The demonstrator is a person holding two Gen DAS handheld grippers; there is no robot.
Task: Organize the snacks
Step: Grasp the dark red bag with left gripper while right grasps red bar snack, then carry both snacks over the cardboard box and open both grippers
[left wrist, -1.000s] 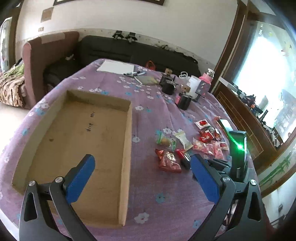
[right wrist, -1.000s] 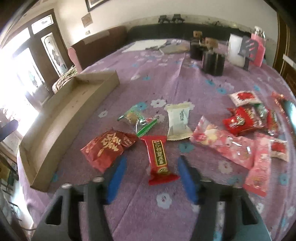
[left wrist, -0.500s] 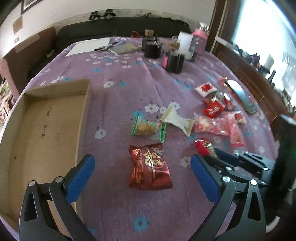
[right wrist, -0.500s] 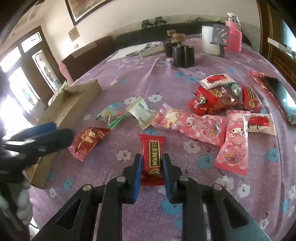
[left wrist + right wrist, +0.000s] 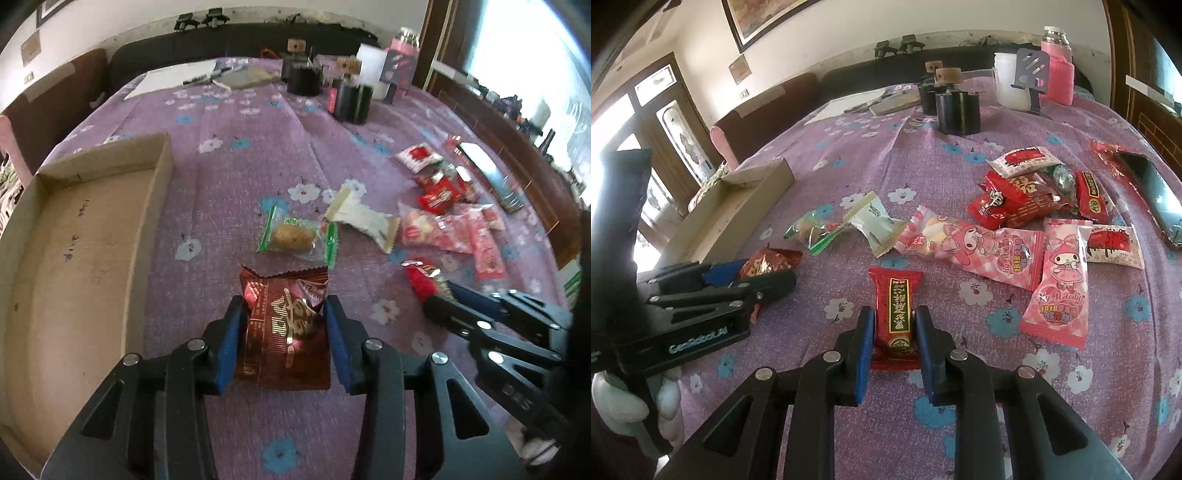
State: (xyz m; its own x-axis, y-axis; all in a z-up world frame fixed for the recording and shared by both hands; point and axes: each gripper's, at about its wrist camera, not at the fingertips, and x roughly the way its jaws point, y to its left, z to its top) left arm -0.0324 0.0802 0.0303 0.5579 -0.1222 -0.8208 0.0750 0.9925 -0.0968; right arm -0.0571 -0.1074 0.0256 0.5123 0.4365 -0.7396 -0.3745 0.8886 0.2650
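A purple floral tablecloth (image 5: 236, 177) carries a cardboard tray (image 5: 74, 258). The left gripper (image 5: 282, 328) is closing on a dark-red snack packet (image 5: 284, 325); the right gripper (image 5: 894, 328) clamps a red snack bar (image 5: 894, 310).

Daylight blows out the window (image 5: 532, 55) at two o'clock and the glass door (image 5: 613, 155) at nine; fisheye edges bend and darken, centres sharp.

A dark red foil snack (image 5: 284, 325) lies flat between my left pads; a red bar (image 5: 895, 314) lies between my right. Other packets (image 5: 1027, 206) are scattered beside the empty cardboard tray (image 5: 74, 258).
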